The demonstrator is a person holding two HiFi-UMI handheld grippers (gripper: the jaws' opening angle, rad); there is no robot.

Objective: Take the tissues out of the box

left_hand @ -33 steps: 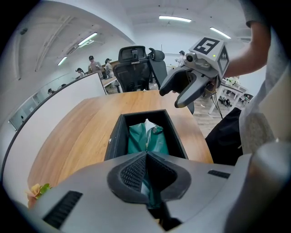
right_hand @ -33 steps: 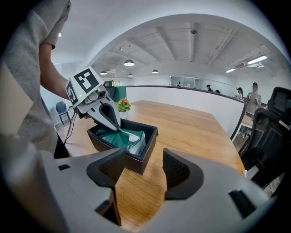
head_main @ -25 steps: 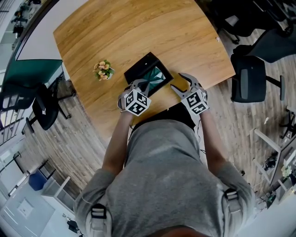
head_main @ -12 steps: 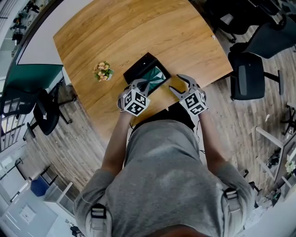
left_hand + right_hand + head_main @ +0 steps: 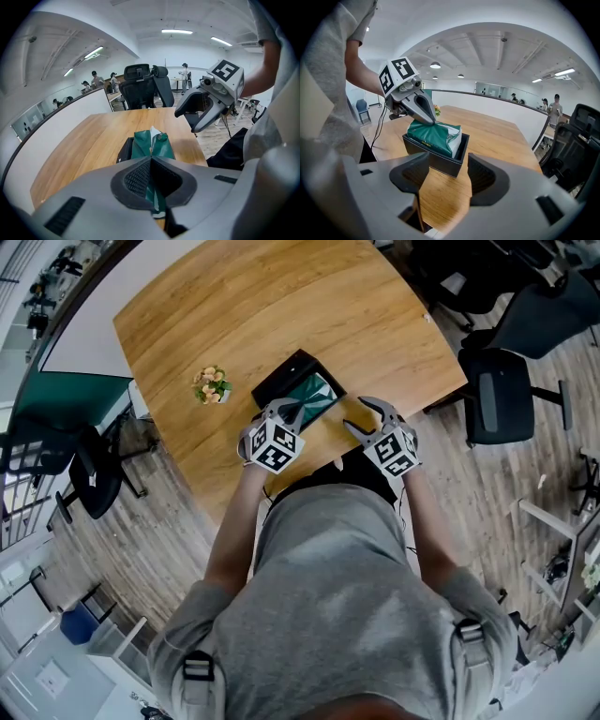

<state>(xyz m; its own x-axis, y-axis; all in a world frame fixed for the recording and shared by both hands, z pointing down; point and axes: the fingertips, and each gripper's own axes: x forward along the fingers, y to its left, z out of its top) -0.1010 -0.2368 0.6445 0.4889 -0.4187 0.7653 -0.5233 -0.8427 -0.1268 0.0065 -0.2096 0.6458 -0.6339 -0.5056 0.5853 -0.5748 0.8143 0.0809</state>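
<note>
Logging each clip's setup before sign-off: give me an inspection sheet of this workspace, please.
Surface: wooden table.
Job's things: green tissue pack partly in the black box, tilted.
Clutter: small flower pot beside the box, apart from it.
Grippers: left claw shut on the tissue pack; right claw open, empty, short of the box.
Cables: black cable hangs under the left claw.
Surroundings: office chairs, wood floor, people far off.

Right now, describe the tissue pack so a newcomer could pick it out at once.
On the wooden table, near the person's edge, sits a black box. The tissue pack sticks out of it: glossy dark green, pinched by the left tongs.
</note>
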